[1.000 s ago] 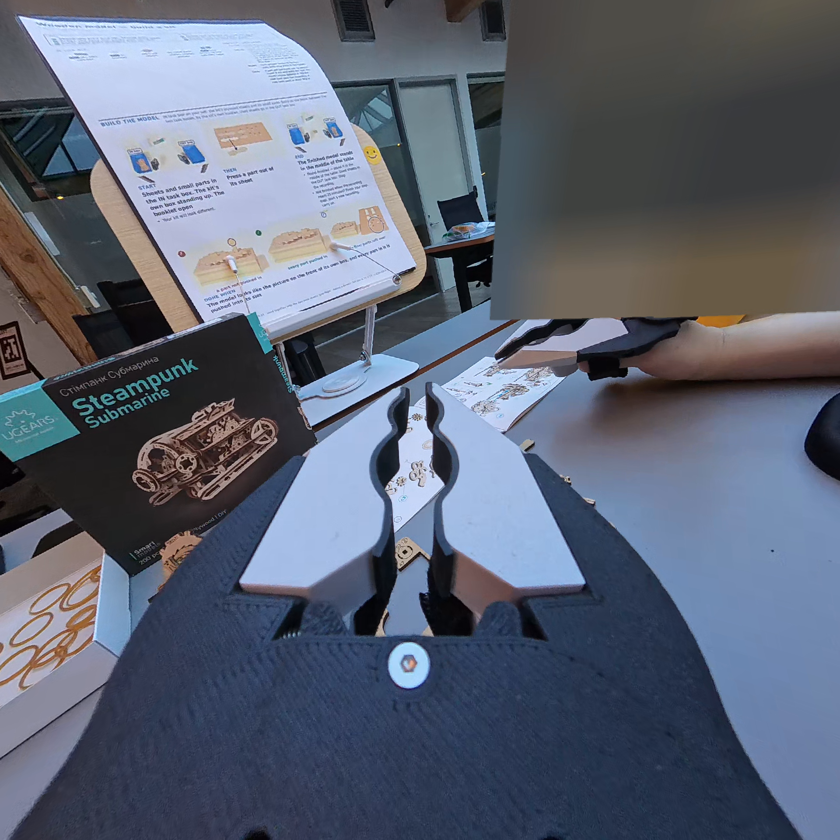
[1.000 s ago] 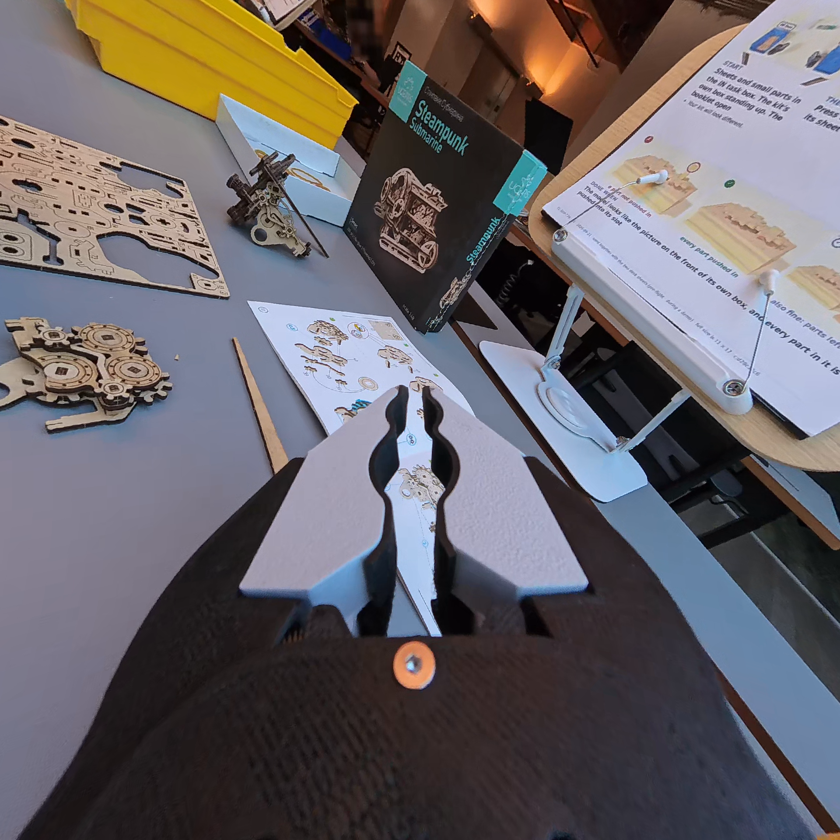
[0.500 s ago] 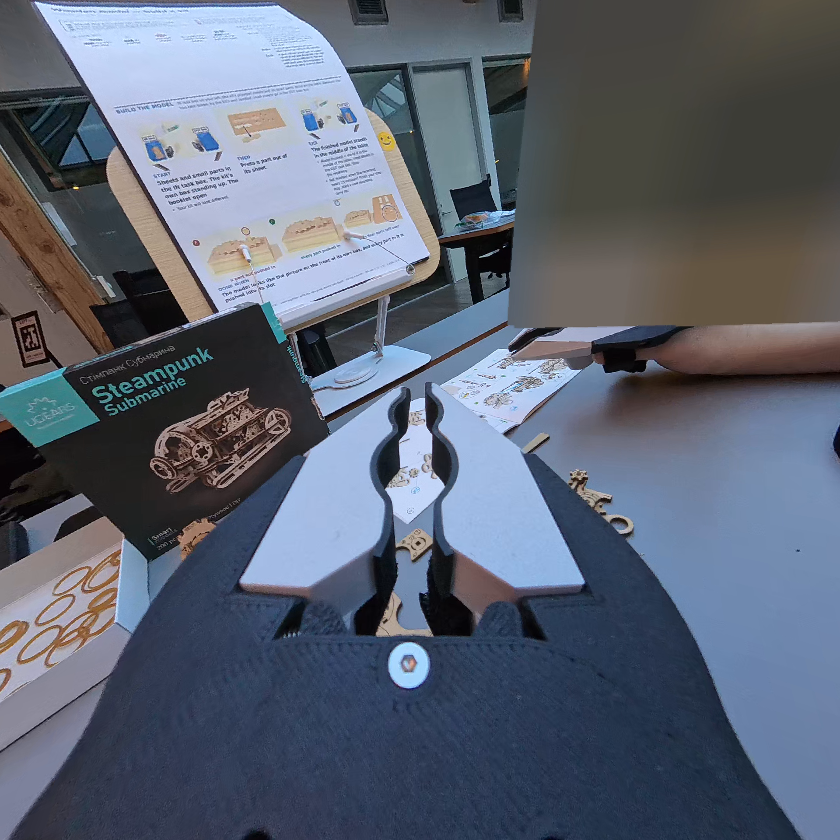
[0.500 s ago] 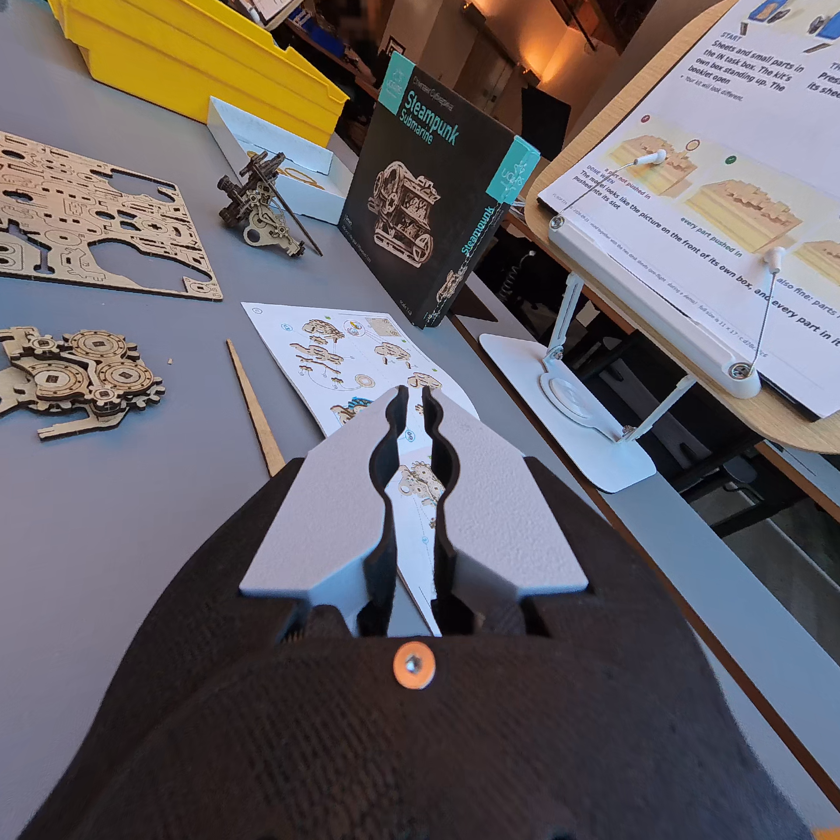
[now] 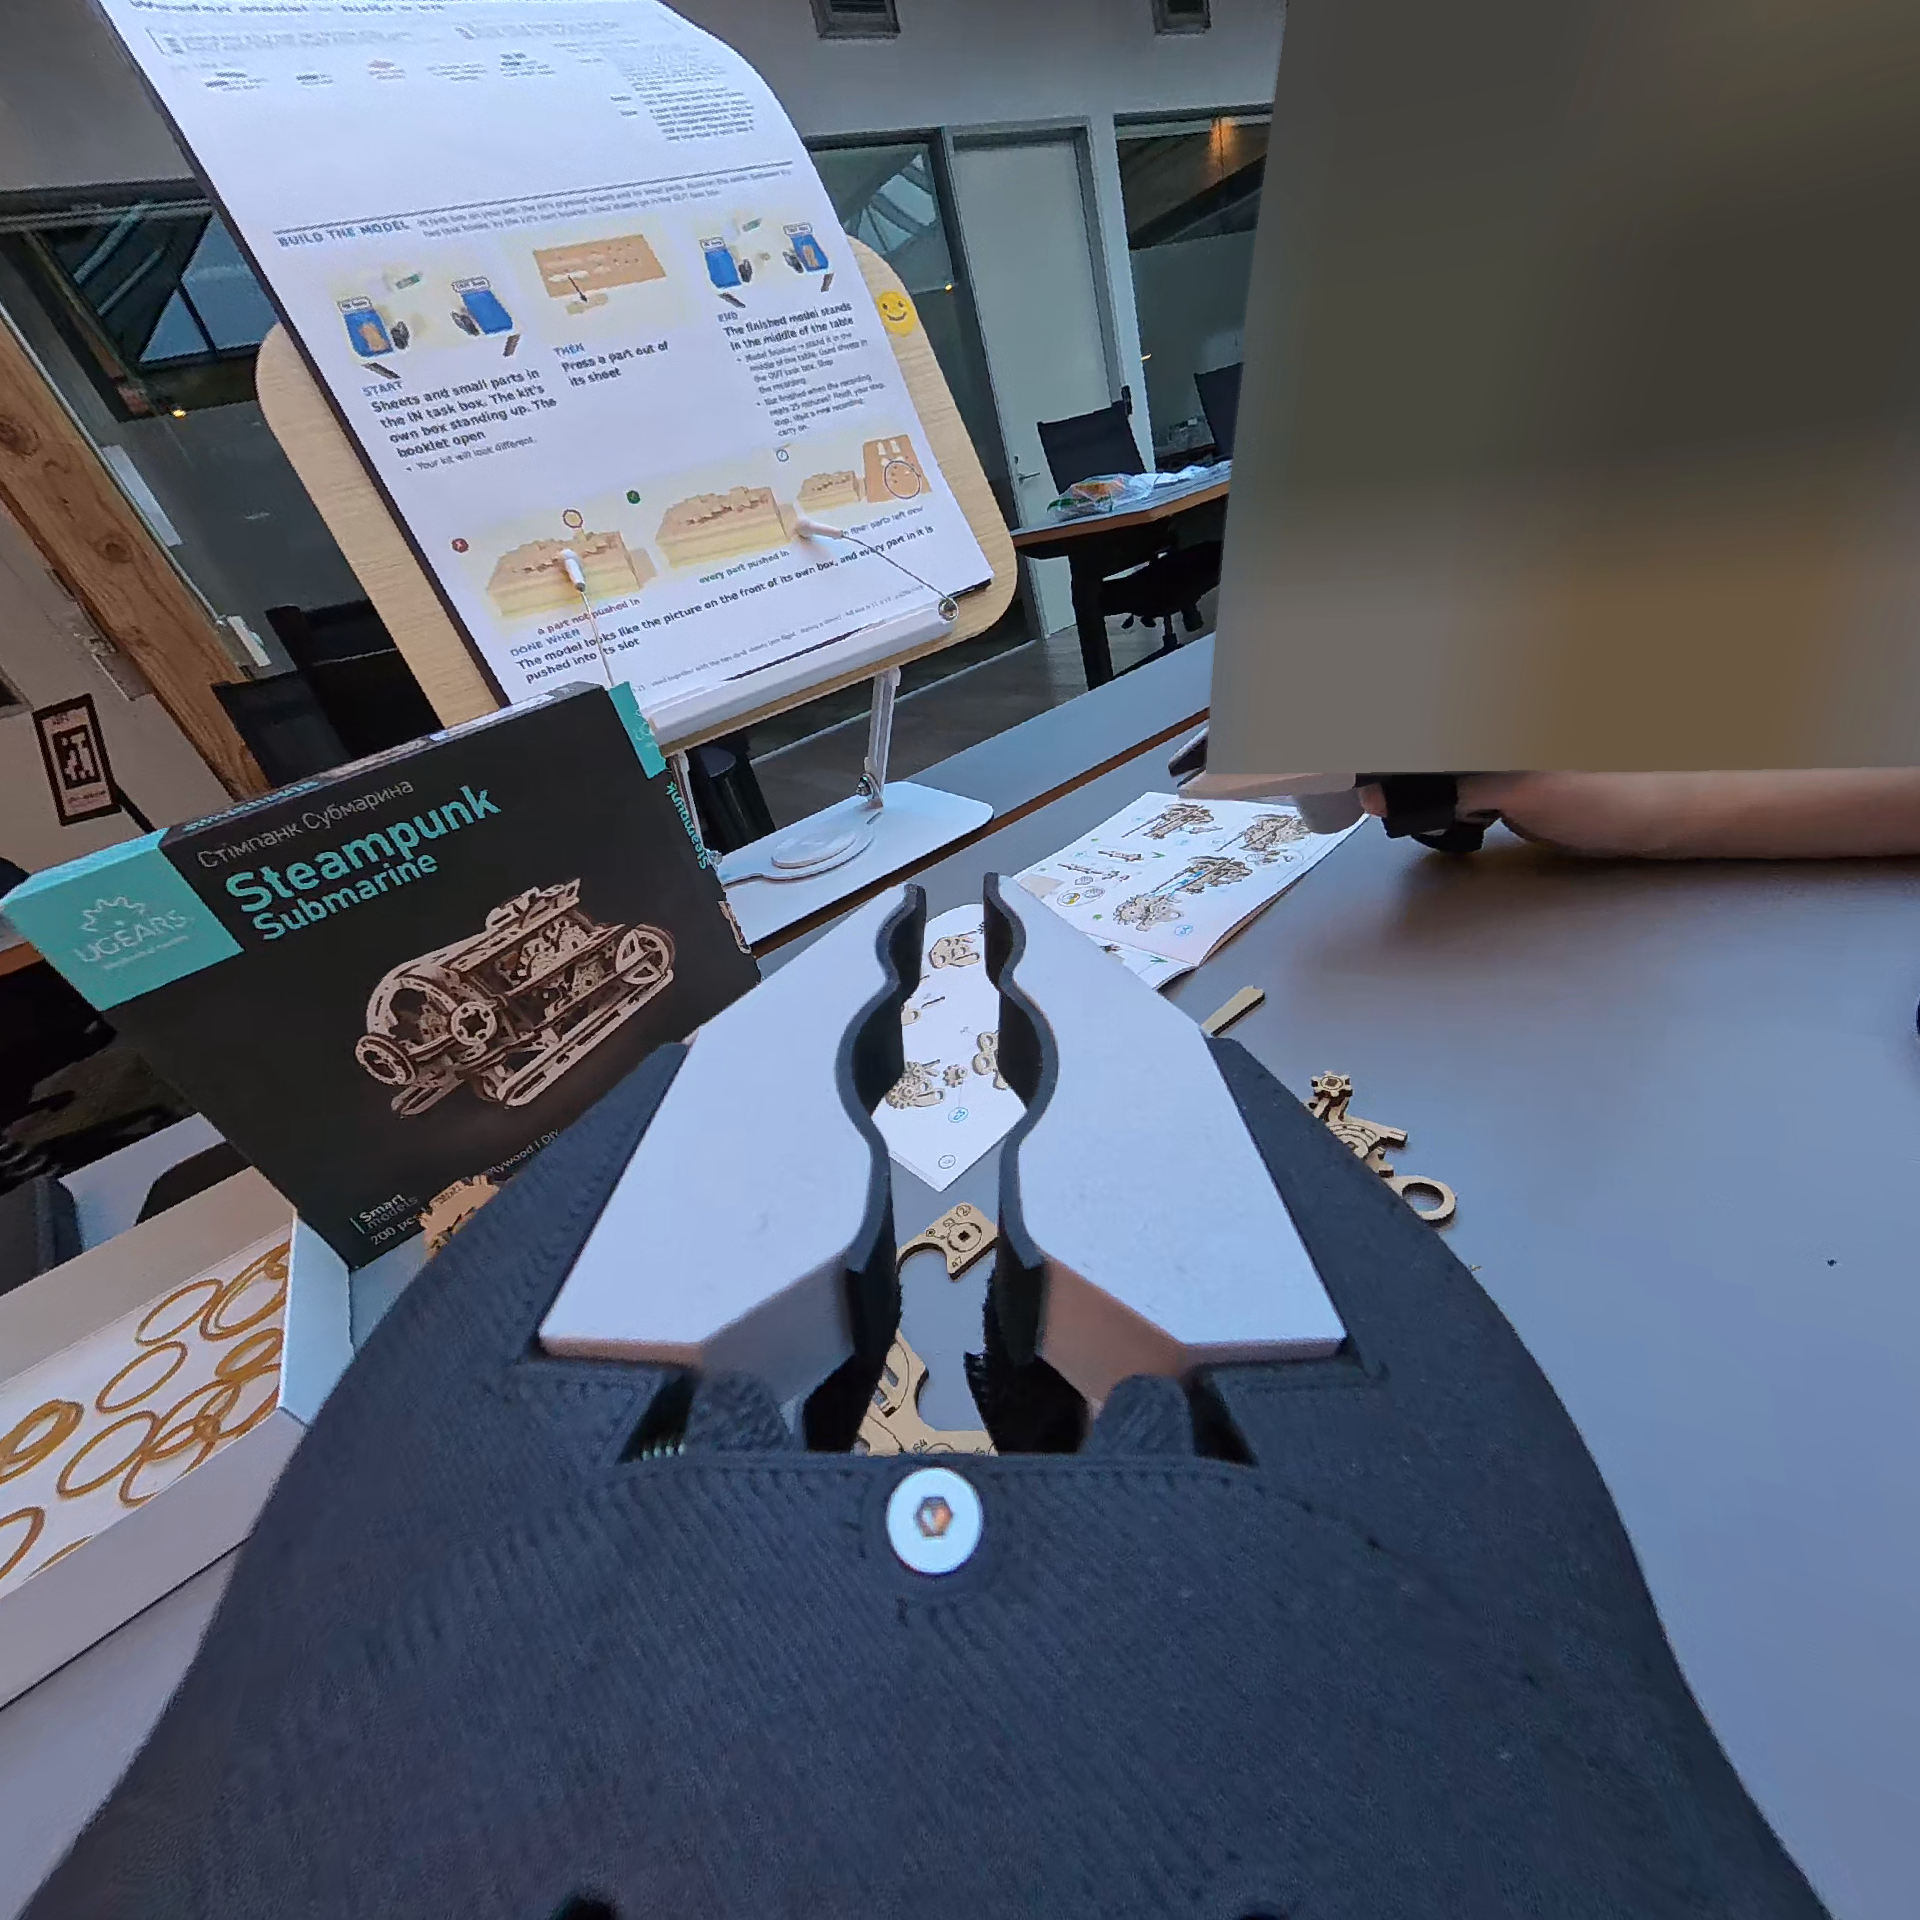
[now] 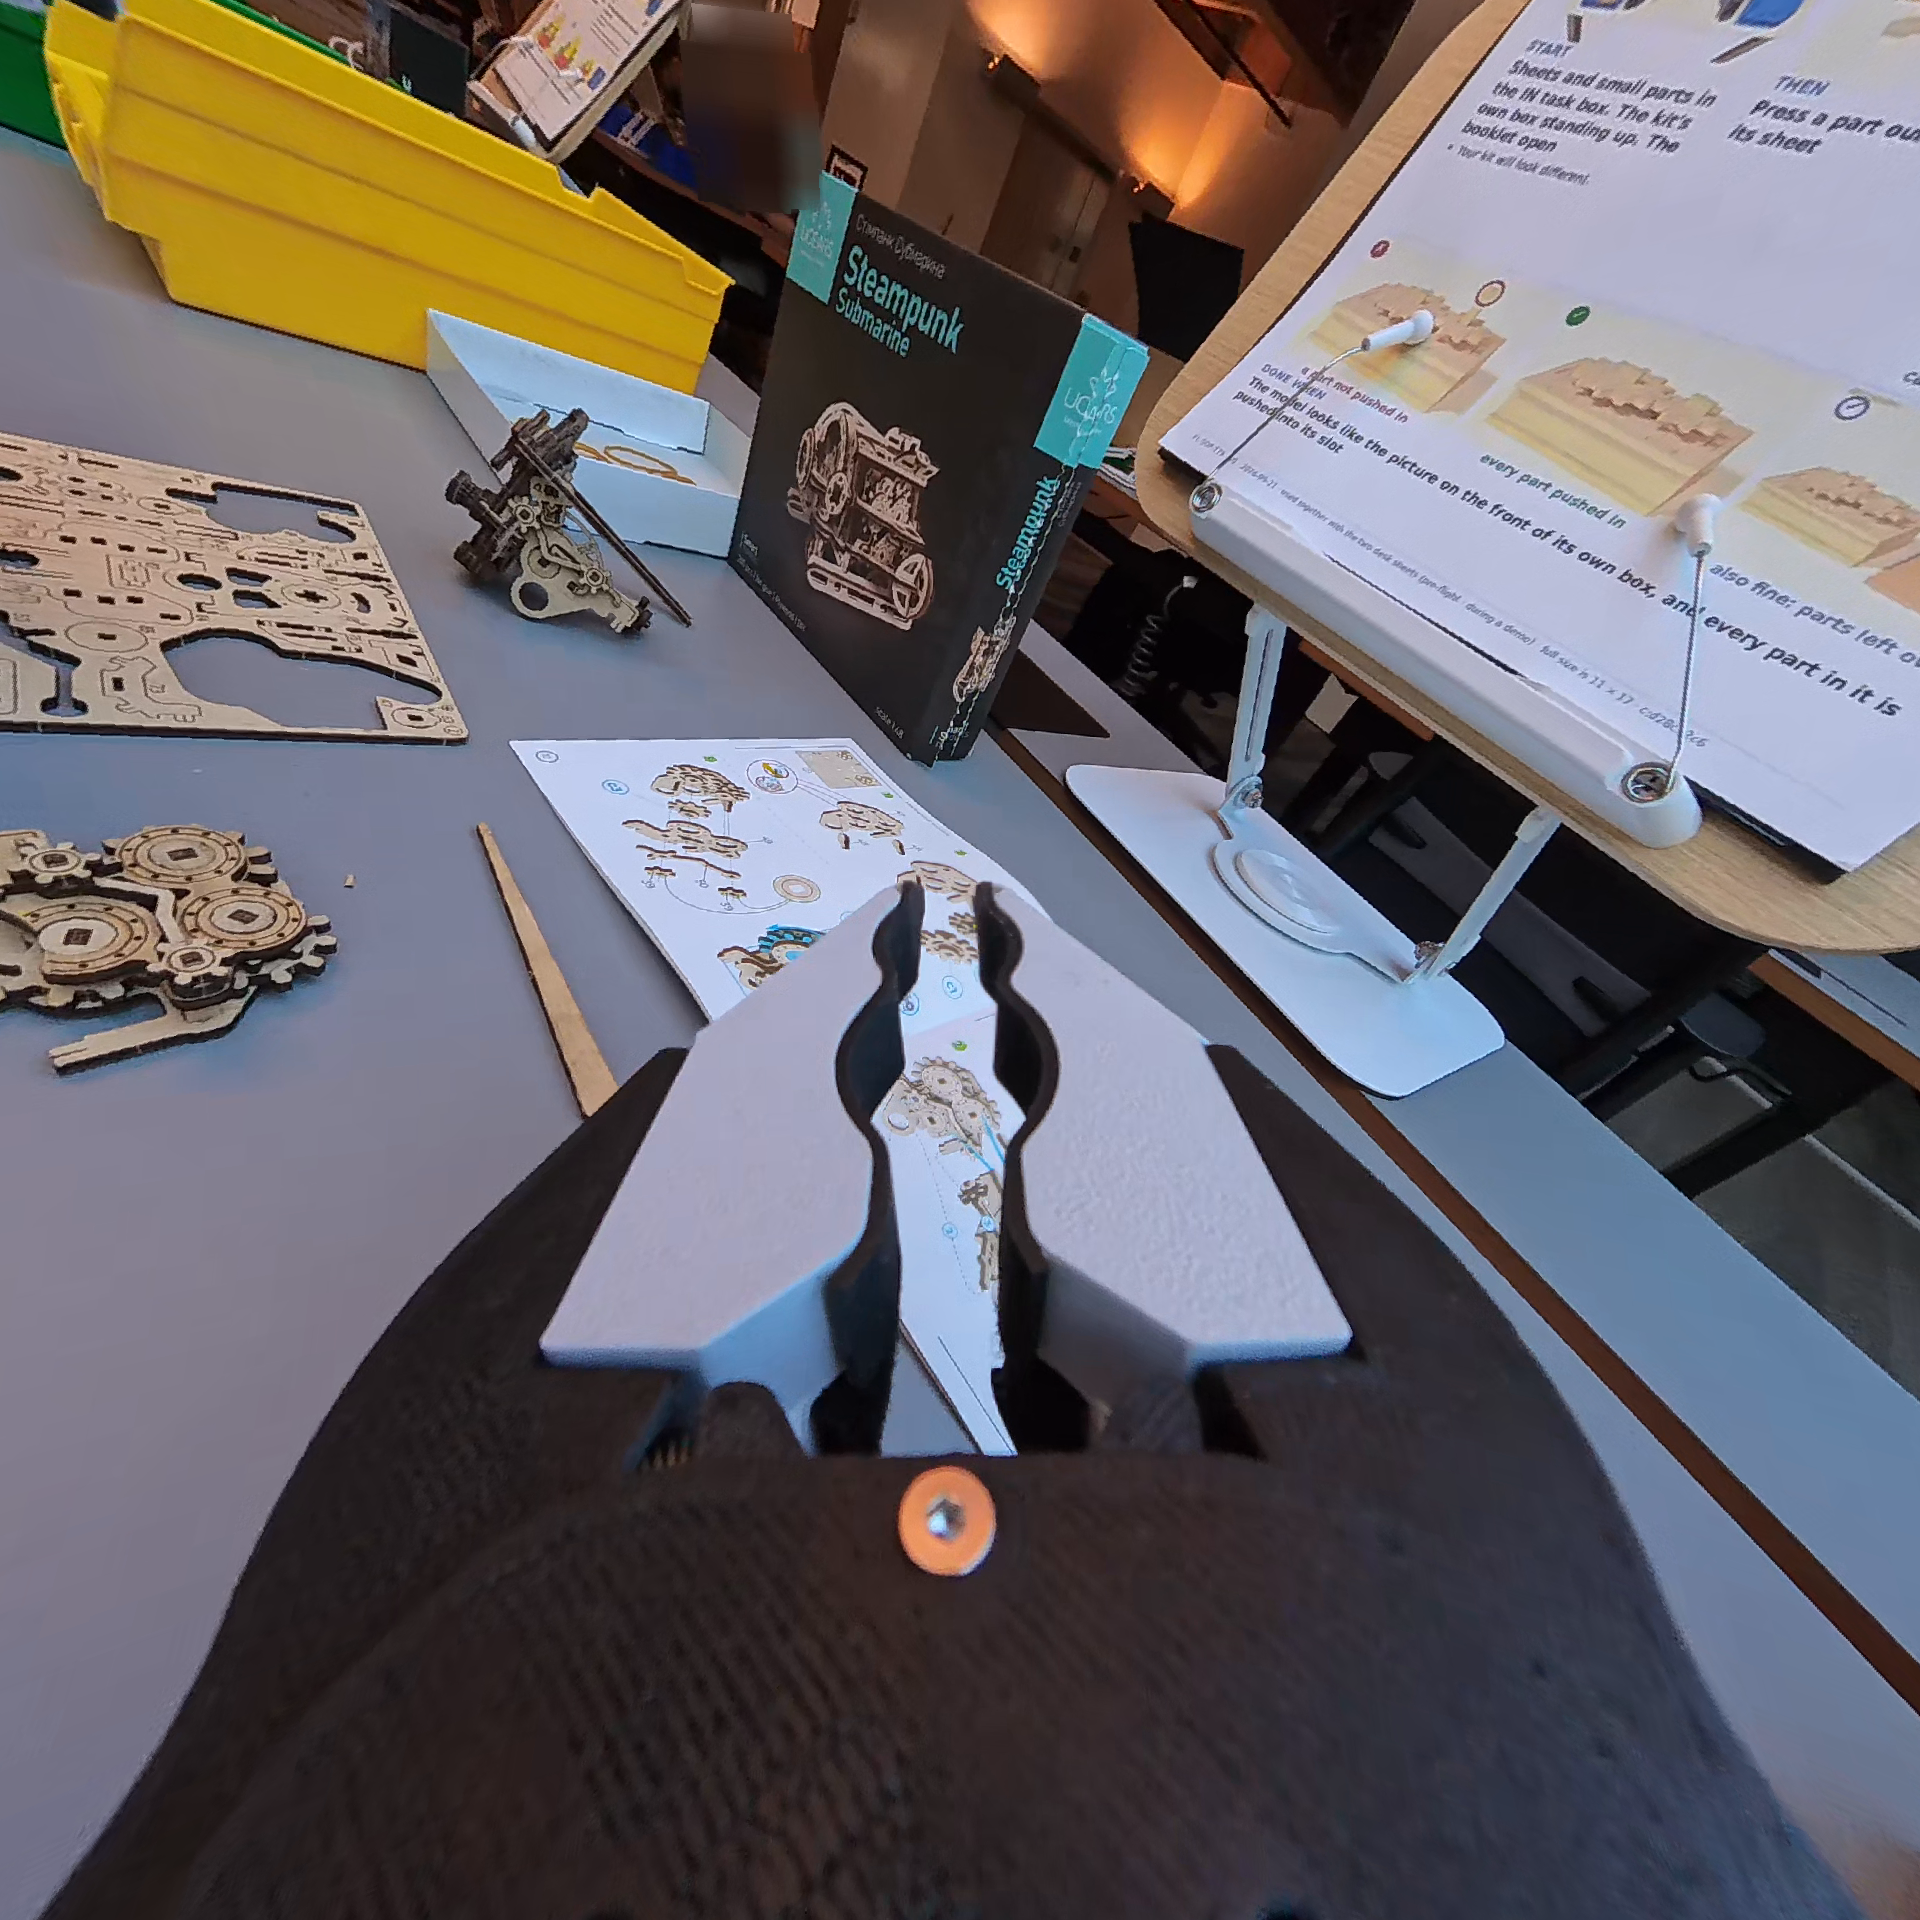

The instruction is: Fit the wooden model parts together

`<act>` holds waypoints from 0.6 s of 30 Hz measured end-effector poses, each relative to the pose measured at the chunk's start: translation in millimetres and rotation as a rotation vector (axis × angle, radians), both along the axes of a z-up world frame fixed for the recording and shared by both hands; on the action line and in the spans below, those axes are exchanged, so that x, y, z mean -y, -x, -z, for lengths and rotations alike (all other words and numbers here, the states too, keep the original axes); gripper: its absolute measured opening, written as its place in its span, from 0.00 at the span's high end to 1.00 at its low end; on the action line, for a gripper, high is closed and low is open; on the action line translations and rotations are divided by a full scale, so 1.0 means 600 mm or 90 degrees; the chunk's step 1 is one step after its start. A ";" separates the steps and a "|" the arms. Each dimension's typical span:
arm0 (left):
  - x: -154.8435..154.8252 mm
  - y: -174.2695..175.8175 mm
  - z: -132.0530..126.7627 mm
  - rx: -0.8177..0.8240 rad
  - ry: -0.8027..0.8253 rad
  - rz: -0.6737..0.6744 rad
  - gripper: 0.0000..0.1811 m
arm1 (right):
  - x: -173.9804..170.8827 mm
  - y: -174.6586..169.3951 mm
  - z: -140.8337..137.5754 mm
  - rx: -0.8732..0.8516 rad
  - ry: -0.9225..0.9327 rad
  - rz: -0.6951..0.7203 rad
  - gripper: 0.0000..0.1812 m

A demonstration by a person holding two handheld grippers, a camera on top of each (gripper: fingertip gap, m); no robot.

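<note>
We go left to right in the right wrist view. At 10 o'clock lies the punched plywood sheet point(image 6: 208, 603), flat on the grey table point(image 6: 312, 1195), many slots already empty. Below it, at 9 o'clock, is the gear cluster point(image 6: 135, 935), 3 round wheels on a flat plate. We judge both light, stiff and brittle: thin laser-cut ply, teeth and tabs snap easily, so take the cluster by the plate edge, not the teeth. At 11 o'clock stands the dark sub-assembly point(image 6: 540, 530) with a thin rod sticking out; grip its body, never the rod. A tapered wooden stick point(image 6: 540, 977) lies just left of the open booklet point(image 6: 748, 831). Kit box point(image 6: 914, 520) stands upright at 12 o'clock, yellow bins point(image 6: 364, 208) behind it, instruction stand point(image 6: 1558, 416) at 2 o'clock.

Right gripper point(image 6: 948, 904): jaws nearly together with a narrow gap, nothing between them, hovering over the booklet. Idle.

Left wrist view: white tray of rings point(image 5: 125, 1392) at 8 o'clock, kit box at 10 o'clock. Left gripper point(image 5: 954, 896): same narrow gap, holding nothing. Under it, seen through the gap, small loose ply pieces point(image 5: 951, 1242) lie on the table; more loose pieces point(image 5: 1371, 1143) at 3 o'clock. These are tiny and flat, hard to pinch off a smooth top; we would slide 1 jaw under an edge or tilt the piece first. Far right gripper tip sits at 1 o'clock by the booklet, mostly hidden by a blur patch.

No parts in hand, so fitting is not underway now.
</note>
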State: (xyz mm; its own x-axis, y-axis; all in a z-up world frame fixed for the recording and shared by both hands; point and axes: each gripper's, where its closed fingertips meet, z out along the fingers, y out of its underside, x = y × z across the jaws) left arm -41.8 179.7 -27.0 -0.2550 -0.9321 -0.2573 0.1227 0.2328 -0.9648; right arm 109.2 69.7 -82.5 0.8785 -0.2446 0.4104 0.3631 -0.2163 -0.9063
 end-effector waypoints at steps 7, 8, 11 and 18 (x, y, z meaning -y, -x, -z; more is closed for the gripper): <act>-0.015 -0.003 0.004 -0.007 0.007 -0.015 0.94 | 0.007 0.001 -0.011 -0.015 -0.034 0.005 0.94; -0.017 -0.002 0.001 -0.005 0.007 -0.017 0.94 | 0.008 0.001 -0.013 -0.020 -0.039 0.004 0.94; -0.023 0.001 -0.005 0.006 -0.002 -0.030 0.94 | 0.007 -0.001 -0.014 -0.027 -0.043 0.003 0.94; -0.034 0.004 -0.014 0.015 0.014 -0.041 0.93 | 0.011 0.000 -0.017 -0.026 -0.055 0.006 0.94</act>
State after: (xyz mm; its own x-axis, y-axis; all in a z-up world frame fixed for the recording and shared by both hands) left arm -44.1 200.1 -18.5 -0.1890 -0.9518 -0.2416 0.1308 0.2194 -0.9668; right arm 109.5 62.8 -72.0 0.8915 -0.2851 0.3520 0.3245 -0.1402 -0.9354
